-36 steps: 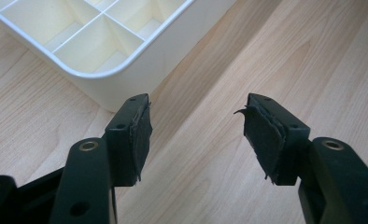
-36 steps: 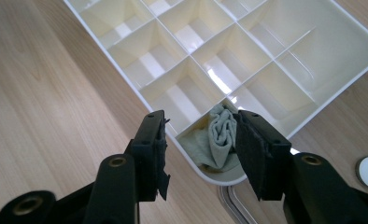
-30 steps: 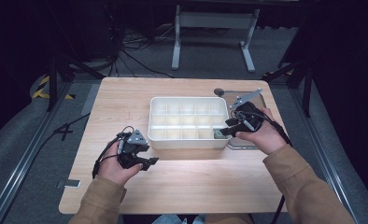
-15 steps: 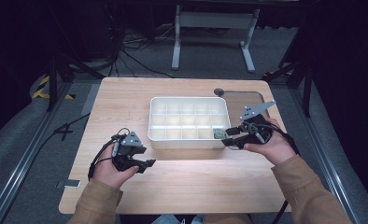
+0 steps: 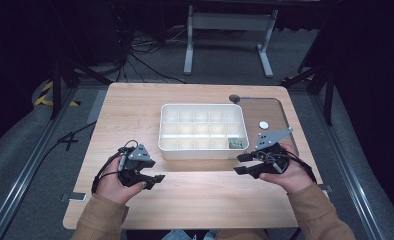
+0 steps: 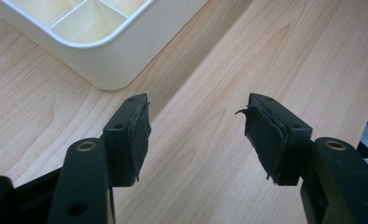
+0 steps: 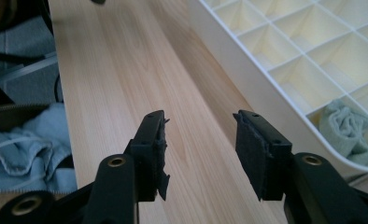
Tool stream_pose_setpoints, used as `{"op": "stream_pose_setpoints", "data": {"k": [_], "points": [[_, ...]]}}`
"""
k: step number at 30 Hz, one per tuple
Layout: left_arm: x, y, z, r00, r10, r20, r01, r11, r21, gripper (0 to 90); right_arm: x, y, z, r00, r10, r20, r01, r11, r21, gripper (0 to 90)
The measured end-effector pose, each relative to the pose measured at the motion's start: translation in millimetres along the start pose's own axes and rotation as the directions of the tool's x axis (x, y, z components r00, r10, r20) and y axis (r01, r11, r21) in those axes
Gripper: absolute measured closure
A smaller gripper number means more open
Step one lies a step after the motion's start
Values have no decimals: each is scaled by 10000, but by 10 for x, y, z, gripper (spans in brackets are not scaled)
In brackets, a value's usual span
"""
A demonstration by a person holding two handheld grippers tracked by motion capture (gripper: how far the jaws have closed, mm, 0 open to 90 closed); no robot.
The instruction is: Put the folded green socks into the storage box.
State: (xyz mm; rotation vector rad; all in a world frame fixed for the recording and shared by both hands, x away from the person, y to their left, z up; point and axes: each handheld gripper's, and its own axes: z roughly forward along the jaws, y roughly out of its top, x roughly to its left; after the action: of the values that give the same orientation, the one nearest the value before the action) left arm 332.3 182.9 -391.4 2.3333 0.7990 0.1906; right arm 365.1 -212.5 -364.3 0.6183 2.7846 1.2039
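Nearest the person, both hands rest low over the front of the wooden table [image 5: 195, 195], and both tools have come back toward the body since a second ago: the right gripper [image 5: 244, 164], which was then up at the tray's right end, now hangs just off the tray's near right corner with its jaws spread and nothing between them, as the right gripper view confirms [image 7: 198, 154]. The left gripper [image 5: 154, 181] has slid slightly nearer the table's front edge and is likewise spread and empty, its worn pads [image 6: 140, 140] over bare wood. Just beyond them sits the white divided tray [image 5: 203, 151], and in its near right compartment lies a small folded pale-green cloth [image 5: 236, 144], seen crumpled in its corner cell [image 7: 348, 128]. I judge that the cloth has just been let go there and the placing step is finished, with the hands withdrawing. Farther right, a small white disc [image 5: 263, 124] lies on a grey mat [image 5: 280, 112], well apart from the tray. No brand, label or writing can be read on any of it.
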Motion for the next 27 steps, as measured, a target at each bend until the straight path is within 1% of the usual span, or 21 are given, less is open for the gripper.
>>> {"op": "stream_pose_setpoints", "data": {"k": [1, 2, 3, 5, 6, 7, 8, 11, 13, 14, 16, 18, 20, 21, 24, 26, 27], "points": [[-5, -1, 5, 10000, 42, 21, -42, 10000, 17, 408, 14, -10, -9, 9999, -21, 126, 21, 10000, -14, 532], [-9, 0, 8, 10000, 68, 19, -68, 10000, 18, 406, 19, -29, -15, 9998, 72, 194, -70, 9999, -119, 529], [-11, 2, 8, 9999, 125, 0, -125, 9999, 52, 405, 28, -50, -9, 9997, 163, 153, -161, 9997, -182, 526], [-27, 3, 19, 9998, 186, -11, -186, 9998, 45, 394, 46, -97, 21, 9999, 124, 109, -123, 9999, -100, 525], [-39, 4, 29, 9996, 255, 78, -256, 9996, 110, 387, 49, -120, 37, 9999, 145, 86, -145, 9999, -70, 530], [-47, 4, 37, 9992, 371, 144, -373, 9992, 120, 376, 51, -162, 65, 9997, 230, 61, -229, 9997, -29, 546], [-55, 4, 40, 9987, 470, 209, -474, 9986, 233, 372, 51, -197, 92, 9996, 259, 55, -259, 9997, -13, 556], [-64, 9, 38, 9976, 648, 239, -659, 9968, 453, 366, 31, -292, 186, 9990, 449, 32, -450, 9988, 178, 578], [-64, 6, 52, 9977, 612, 295, -625, 9970, 453, 363, 9, -341, 247, 9985, 538, 21, -538, 9984, 197, 580], [-61, 3, 69, 9973, 661, 309, -675, 9966, 470, 362, 7, -355, 265, 9983, 587, -30, -587, 9981, 178, 580], [-60, 3, 90, 9962, 803, 323, -822, 9946, 631, 357, 7, -399, 314, 9986, 526, -15, -525, 9984, 231, 582], [-67, -3, 121, 9955, 842, 444, -871, 9939, 675, 355, 23, -449, 363, 9990, 450, -31, -449, 9988, 197, 577], [-70, -4, 146, 9939, 939, 573, -983, 9920, 789, 355, 49, -506, 401, 9997, 221, -91, -218, 9994, 269, 575], [-73, -9, 160, 9935, 1005, 531, -1044, 9916, 766, 355, 60, -539, 421, 9999, 117, -60, -115, 9995, 295, 575], [-73, -12, 191, 9925, 1054, 626, -1107, 9899, 886, 354, 80, -634, 465, 9998, 204, 29, -205, 9989, 428, 573], [-74, -17, 217, 9924, 1013, 700, -1077, 9898, 938, 346, 91, -703, 507, 9994, 305, 184, -315, 9977, 594, 568], [-70, -16, 223, 9918, 1063, 709, -1132, 9884, 1015, 340, 97, -729, 524, 9991, 349, 223, -362, 9975, 601, 568]]}}
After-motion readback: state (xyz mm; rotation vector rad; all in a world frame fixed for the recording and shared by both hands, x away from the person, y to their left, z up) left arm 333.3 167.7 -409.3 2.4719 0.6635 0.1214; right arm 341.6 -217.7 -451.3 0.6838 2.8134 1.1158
